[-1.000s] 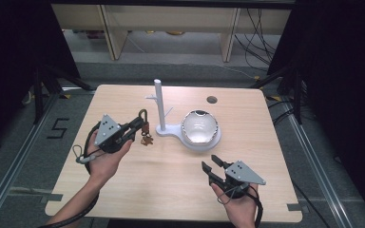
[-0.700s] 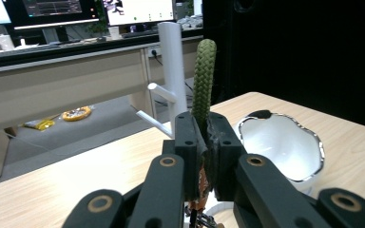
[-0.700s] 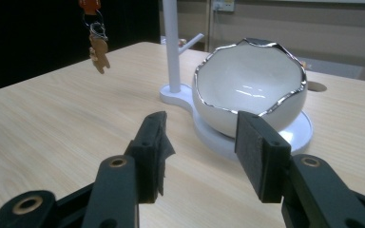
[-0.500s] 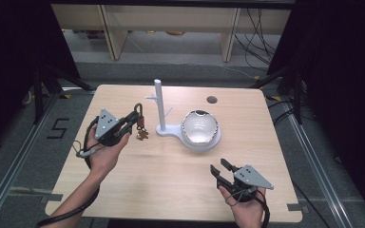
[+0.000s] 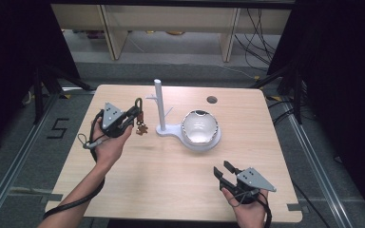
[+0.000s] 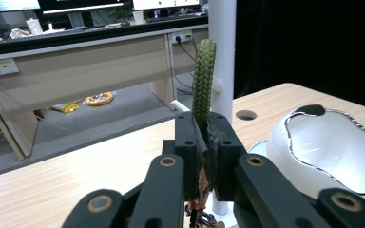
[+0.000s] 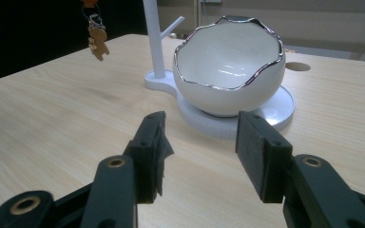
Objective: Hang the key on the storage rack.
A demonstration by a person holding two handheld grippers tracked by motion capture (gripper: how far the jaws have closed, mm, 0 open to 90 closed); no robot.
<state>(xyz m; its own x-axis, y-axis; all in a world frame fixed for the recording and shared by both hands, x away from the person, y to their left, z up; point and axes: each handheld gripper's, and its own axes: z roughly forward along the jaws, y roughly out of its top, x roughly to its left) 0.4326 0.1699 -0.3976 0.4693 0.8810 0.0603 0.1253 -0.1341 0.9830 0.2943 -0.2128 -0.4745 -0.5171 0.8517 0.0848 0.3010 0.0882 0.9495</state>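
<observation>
Above the worktop (image 5: 171, 171), at its left side, my left gripper (image 5: 134, 115) is holding a green braided loop (image 6: 203, 80); its fingers (image 6: 186, 156) are clamped shut on the cord, and a small brown charm (image 5: 142, 128) is dangling below it, clear of the wood. I am holding it just left of the white peg stand (image 5: 158, 102), near a short side peg; I am judging the hang as not yet made. My right gripper (image 7: 199, 147) is idling low near the front right edge with fingers spread, gripping nothing, aimed at the white eggshell-rimmed bowl (image 7: 230, 66) on the stand's base.

Risks: the loop is standing stiff and narrow, so it is likely to miss or glance off a peg; a sideways push could be tipping the light stand; the swinging charm could be snagging on the post.

Room: open wood is lying ahead of the right gripper; the left gripper is sitting close to the left edge, with space only toward the stand.
</observation>
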